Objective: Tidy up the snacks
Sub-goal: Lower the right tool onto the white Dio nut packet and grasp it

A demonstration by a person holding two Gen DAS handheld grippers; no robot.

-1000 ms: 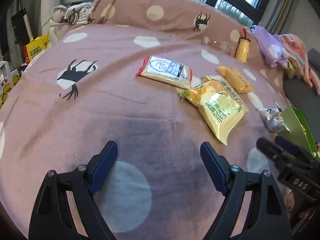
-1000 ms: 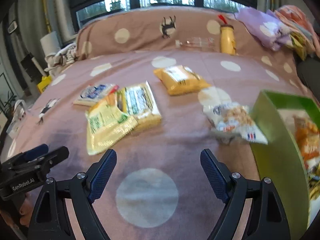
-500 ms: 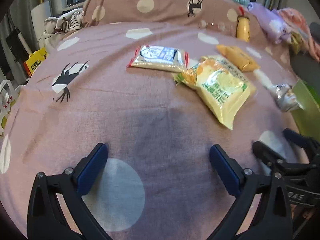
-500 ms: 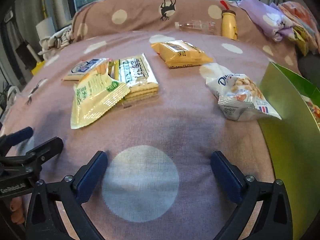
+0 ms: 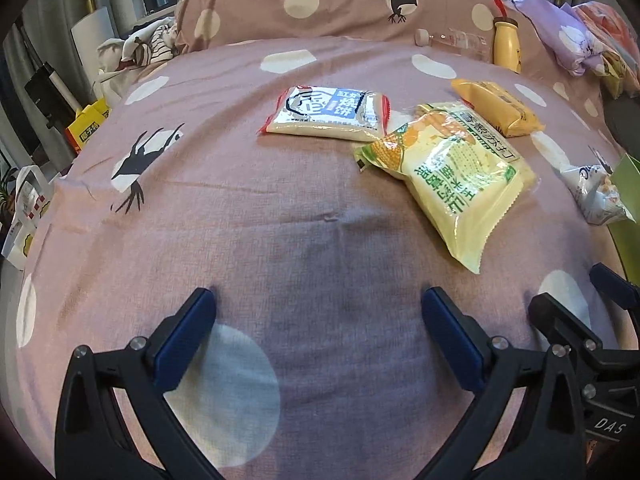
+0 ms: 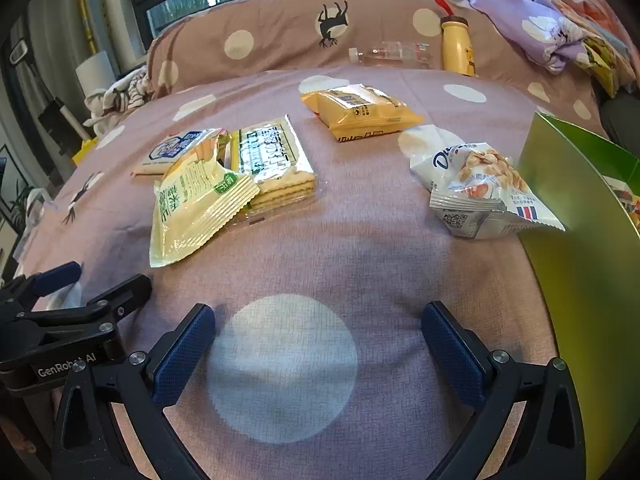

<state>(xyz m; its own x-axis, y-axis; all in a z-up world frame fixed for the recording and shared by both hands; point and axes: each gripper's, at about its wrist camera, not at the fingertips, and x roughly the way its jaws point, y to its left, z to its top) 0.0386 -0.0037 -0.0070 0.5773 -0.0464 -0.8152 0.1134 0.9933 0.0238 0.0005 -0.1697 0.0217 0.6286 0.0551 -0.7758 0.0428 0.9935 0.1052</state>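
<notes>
Several snack packs lie on a pink dotted bed. A yellow corn-snack bag (image 5: 452, 176) (image 6: 196, 204) overlaps a cracker pack (image 6: 276, 160). A white-blue pack (image 5: 328, 110) (image 6: 172, 150) lies to their left, an orange pack (image 5: 496, 106) (image 6: 360, 110) farther back. A white nut bag (image 6: 480, 192) (image 5: 596, 192) leans against a green box (image 6: 576, 248). My left gripper (image 5: 318, 322) is open and empty near the bed's front. My right gripper (image 6: 318, 336) is open and empty over a white dot, beside the box.
A yellow bottle (image 6: 456, 46) and a clear bottle (image 6: 392, 54) lie by the pillow at the back. Purple and patterned fabric (image 6: 560, 36) is piled at back right. Bags and boxes (image 5: 84, 126) stand on the floor left of the bed.
Both grippers have moved forward and lower toward the bed, so the snacks look closer. Both stay open and empty. No snack has moved.
</notes>
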